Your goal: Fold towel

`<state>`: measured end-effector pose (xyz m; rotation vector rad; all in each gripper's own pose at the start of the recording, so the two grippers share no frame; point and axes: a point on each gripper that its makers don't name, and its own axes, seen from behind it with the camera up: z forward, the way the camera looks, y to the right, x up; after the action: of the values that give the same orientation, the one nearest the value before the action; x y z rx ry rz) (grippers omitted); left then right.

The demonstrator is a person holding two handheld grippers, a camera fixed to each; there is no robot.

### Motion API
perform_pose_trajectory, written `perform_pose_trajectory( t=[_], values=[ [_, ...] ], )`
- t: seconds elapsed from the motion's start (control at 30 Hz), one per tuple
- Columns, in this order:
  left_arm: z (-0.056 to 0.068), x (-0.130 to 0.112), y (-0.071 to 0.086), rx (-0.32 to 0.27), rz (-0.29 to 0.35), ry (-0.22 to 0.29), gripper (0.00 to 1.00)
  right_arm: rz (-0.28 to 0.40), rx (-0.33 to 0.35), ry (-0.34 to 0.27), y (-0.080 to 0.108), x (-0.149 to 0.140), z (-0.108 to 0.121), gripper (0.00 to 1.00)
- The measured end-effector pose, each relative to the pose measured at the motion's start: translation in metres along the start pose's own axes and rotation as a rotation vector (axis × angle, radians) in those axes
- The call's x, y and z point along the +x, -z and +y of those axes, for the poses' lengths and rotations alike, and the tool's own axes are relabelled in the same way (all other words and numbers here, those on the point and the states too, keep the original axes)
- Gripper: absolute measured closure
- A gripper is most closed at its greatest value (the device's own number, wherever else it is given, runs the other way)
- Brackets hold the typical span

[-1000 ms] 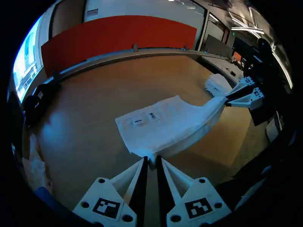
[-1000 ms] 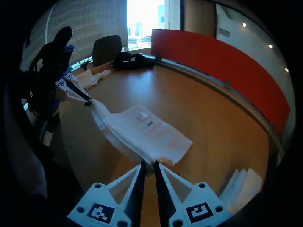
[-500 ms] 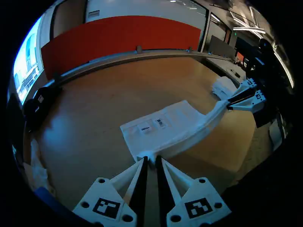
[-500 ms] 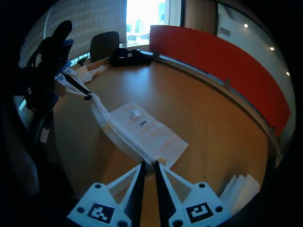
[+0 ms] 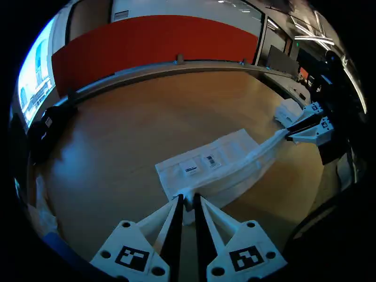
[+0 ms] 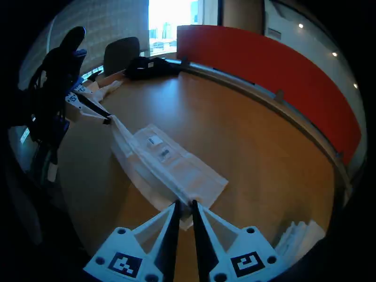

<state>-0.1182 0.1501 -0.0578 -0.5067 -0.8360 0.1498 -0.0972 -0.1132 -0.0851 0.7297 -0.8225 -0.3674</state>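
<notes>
A white towel point(image 5: 221, 162) lies partly on the wooden table point(image 5: 141, 122), with two small labels on its flat part. My left gripper point(image 5: 187, 202) is shut on one corner of its near edge. That edge stretches taut to the right gripper point(image 5: 287, 134), seen far off at the right. In the right gripper view the same towel point(image 6: 174, 167) runs from my right gripper point(image 6: 184, 207), shut on its near corner, up to the left gripper point(image 6: 108, 120) held by a dark-sleeved hand. The raised edge hangs a little above the table.
A stack of folded white towels point(image 5: 289, 110) sits at the table's right end, also seen in the right gripper view as folded towels point(image 6: 301, 232). A dark bag point(image 6: 150, 68) and a chair point(image 6: 120, 54) stand by the window. A red partition point(image 5: 155, 44) lines the table's far edge.
Both grippers have carried the held edge forward over the towel and lower. The flat labelled part looks narrower, and the lifted edge hangs nearer the table.
</notes>
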Motion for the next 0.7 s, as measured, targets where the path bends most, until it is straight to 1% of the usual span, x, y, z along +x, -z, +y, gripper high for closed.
perform_pose_trajectory(
  t=[0.3, 0.7],
  values=[
    [-0.005, 0.0, -0.016, 0.003, -0.008, 0.0, 0.84, -0.014, -0.003, -0.015, -0.014, -0.001, 0.009, 0.82],
    [-0.016, -0.005, -0.056, 0.014, -0.019, 0.014, 0.84, -0.052, -0.009, -0.063, -0.049, -0.016, 0.025, 0.81]
  ],
)
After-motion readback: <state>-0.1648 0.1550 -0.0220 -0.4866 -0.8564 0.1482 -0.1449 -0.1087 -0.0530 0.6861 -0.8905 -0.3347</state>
